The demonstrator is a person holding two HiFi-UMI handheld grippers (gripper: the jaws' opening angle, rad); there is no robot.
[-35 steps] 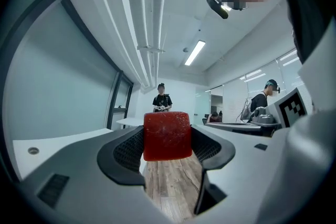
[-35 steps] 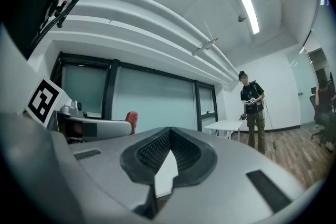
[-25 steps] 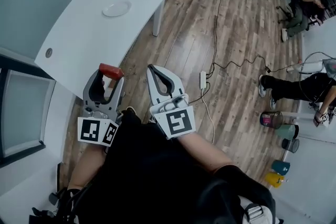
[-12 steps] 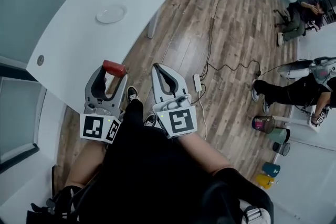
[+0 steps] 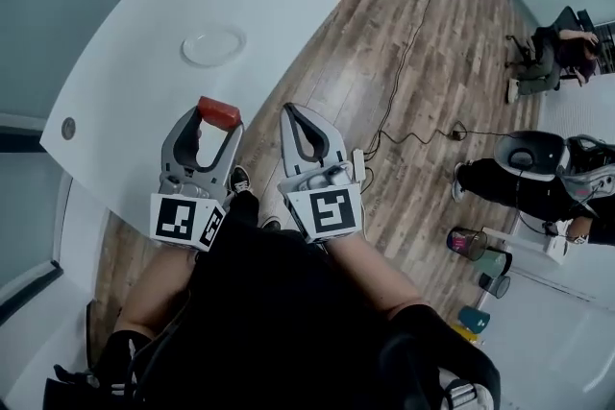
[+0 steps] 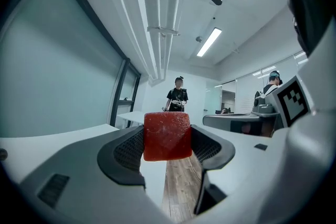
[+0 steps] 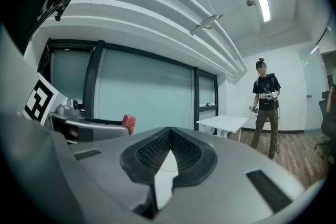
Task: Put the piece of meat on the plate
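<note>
Since the piece of meat is pinched at the very tips of the left gripper, its handling can be judged from the grip itself; the jaws are closed onto its two opposite side faces, with the ribbed pads bearing on them, and the red block fills the gap from pad to pad. Its square outline is kept under the squeeze and no bulging is seen, so it is taken to be fairly stiff, light and not fragile; the surface looks matte and slightly grainy, so little slipping is expected. Part of the block stands proud of the pads, which suggests a shallow hold; a grip by those same flat sides, seated deeper between the pads, would be judged safer.

The right gripper is empty; its jaws are brought fully together, nothing lying between them, and it is held just beside the left one.

The plate lies bare on the white table, ahead of the left jaws and well apart from their tips.
</note>
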